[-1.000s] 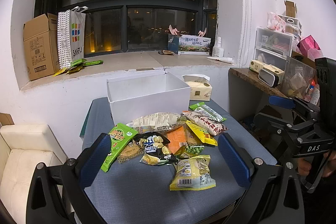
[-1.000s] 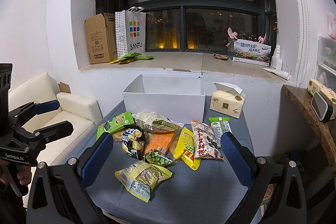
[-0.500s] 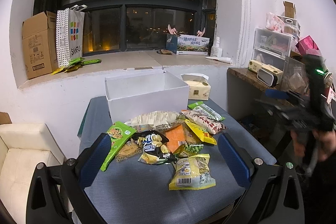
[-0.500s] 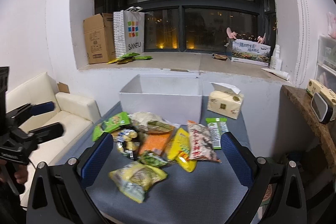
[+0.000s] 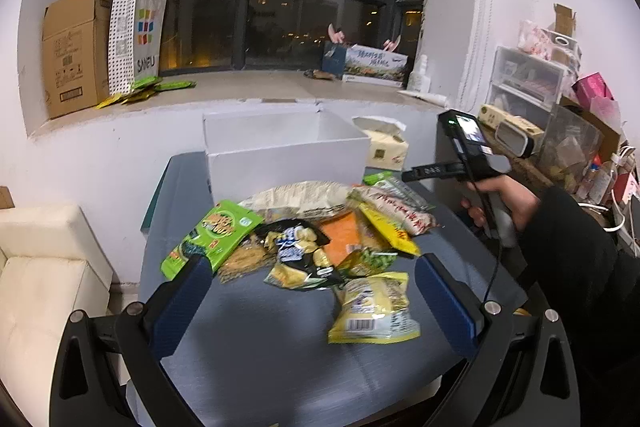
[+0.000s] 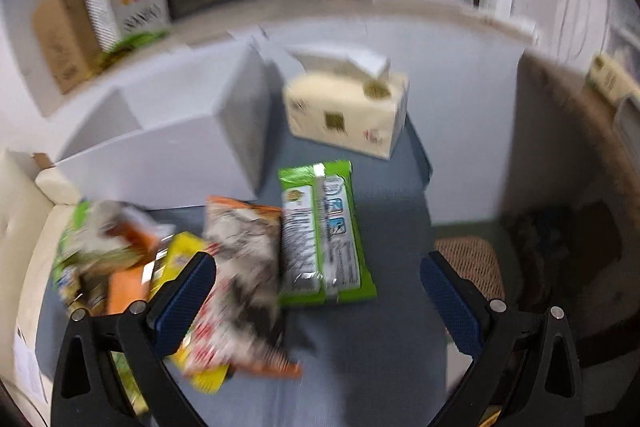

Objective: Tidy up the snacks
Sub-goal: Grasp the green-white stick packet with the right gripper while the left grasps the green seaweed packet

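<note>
With the right gripper (image 6: 318, 301) jaws wide and empty, we center over the green packet (image 6: 324, 231), lower-centre, avoiding the red-white bag (image 6: 240, 287); left gripper (image 5: 312, 301) jaws also wide, empty.

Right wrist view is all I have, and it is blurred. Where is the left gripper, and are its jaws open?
Observer: The left gripper hovers at the near edge of the table, jaws wide open and holding nothing.
Operator: Which snack is closest to it?
Observer: A yellow packet with a barcode, lying at the front of the pile.
Operator: How does my right gripper look from outside?
Observer: A hand holds it by the handle over the table's right side, close to the red-and-white packet.
</note>
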`<state>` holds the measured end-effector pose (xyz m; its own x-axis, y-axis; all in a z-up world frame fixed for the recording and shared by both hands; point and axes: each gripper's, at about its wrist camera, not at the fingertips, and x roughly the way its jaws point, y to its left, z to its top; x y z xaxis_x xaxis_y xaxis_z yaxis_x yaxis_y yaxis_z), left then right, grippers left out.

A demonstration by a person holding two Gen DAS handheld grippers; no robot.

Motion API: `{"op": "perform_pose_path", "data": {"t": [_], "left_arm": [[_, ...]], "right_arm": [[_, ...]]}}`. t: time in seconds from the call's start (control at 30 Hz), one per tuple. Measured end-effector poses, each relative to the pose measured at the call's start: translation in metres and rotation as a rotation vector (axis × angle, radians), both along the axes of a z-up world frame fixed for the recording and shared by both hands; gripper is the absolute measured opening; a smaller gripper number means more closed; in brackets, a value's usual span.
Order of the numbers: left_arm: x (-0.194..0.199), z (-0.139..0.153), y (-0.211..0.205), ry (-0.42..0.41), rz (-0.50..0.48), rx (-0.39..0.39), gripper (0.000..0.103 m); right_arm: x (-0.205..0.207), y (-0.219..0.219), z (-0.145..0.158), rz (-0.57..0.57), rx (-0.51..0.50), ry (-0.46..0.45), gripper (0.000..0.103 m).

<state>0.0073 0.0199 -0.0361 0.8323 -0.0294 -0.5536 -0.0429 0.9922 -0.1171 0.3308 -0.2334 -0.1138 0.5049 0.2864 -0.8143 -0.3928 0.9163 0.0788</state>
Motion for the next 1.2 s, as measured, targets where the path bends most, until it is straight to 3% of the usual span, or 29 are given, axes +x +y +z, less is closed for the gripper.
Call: {"op": "perform_pose_path", "data": {"t": [0.33, 0.4, 0.47, 0.6, 0.8, 0.93, 1.1, 1.2], "left_arm": [[0.014, -0.023, 0.019, 0.070, 0.029, 0.019, 0.103], [0.016, -0.027, 0.024, 0.077, 0.028, 0.023, 0.103], [0.017, -0.033, 0.030, 0.086, 0.023, 0.019, 0.103], [0.022, -0.042, 0.042, 0.095, 0.004, 0.030, 0.103], [0.040, -0.054, 0.072, 0.111, -0.041, 0.081, 0.103], [0.071, -0.066, 0.095, 0.149, -0.114, 0.105, 0.103], [0.123, -0.091, 0.118, 0.243, -0.215, 0.111, 0.103], [0.148, -0.107, 0.122, 0.291, -0.261, 0.130, 0.103]], "right_arm": [[0.075, 0.046, -0.059, -0.030, -0.135, 0.125, 0.103], [0.079, 0.048, -0.066, -0.025, -0.107, 0.158, 0.093], [0.079, 0.051, -0.068, -0.021, -0.146, 0.144, 0.070], [0.077, 0.046, -0.067, -0.014, -0.119, 0.151, 0.065], [0.060, 0.019, -0.037, -0.050, -0.045, 0.056, 0.064], [0.038, -0.011, 0.002, -0.069, 0.055, -0.055, 0.064], [-0.014, -0.042, 0.061, -0.029, 0.184, -0.160, 0.064], [-0.048, -0.048, 0.078, 0.000, 0.237, -0.208, 0.064]]}}
